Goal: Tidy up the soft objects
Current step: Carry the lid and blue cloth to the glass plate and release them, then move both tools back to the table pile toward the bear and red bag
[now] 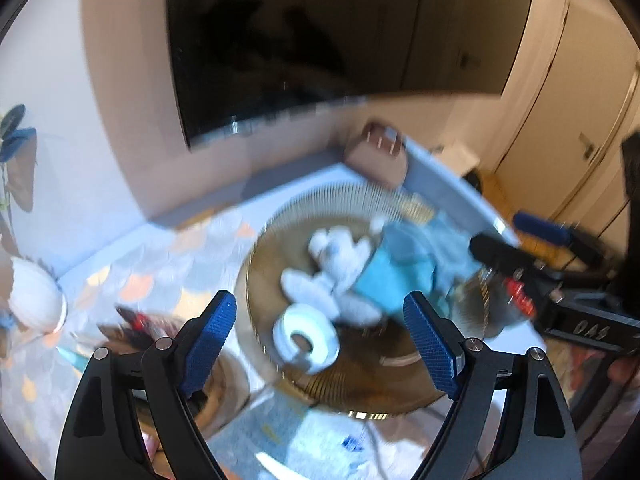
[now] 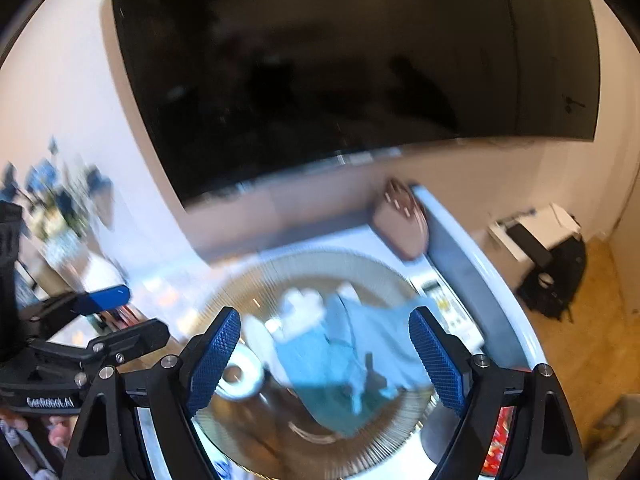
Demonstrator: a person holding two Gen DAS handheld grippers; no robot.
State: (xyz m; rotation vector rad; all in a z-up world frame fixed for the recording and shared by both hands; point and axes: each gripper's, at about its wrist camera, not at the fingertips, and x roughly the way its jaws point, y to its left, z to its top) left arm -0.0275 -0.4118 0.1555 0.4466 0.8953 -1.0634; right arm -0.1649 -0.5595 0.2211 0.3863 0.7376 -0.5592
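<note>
**Both claws spread wide over the ribbed gold tray of soft things**

The left gripper (image 1: 320, 344) hangs over the near half of a round gold tray (image 1: 280, 220), its blue pads far apart and nothing between them. Within its gap, from the left wrist view, lies a white ring-shaped soft piece (image 1: 306, 338); a white plush toy (image 1: 336, 268) lies just past it toward 12 o'clock, and a light blue cloth (image 1: 404, 268) lies against the plush at 2 o'clock. All three rest inside the tray, though blur hides finer detail.

The right gripper (image 2: 326, 350) is likewise spread wide, gripping nothing, above the blue cloth (image 2: 340, 356). In its view the white plush (image 2: 298, 308) is at 11 o'clock of the cloth and the white ring (image 2: 240, 376) at 9 o'clock, just beside the left pad.

The tray's ribbed rim (image 2: 312, 260) runs close to the white tabletop's edge (image 2: 500, 300) at 3 o'clock, where the floor (image 2: 580, 320) drops away. A brown pouch (image 2: 402, 224) stands at 1 o'clock just beyond the rim, near the wall under a dark screen (image 2: 340, 60). At 9 o'clock in the left view the table (image 1: 168, 248) widens into patterned open surface, with a white rounded object (image 1: 36, 300) at its far edge. The two grippers stand close, each showing at the side of the other's view.
</note>
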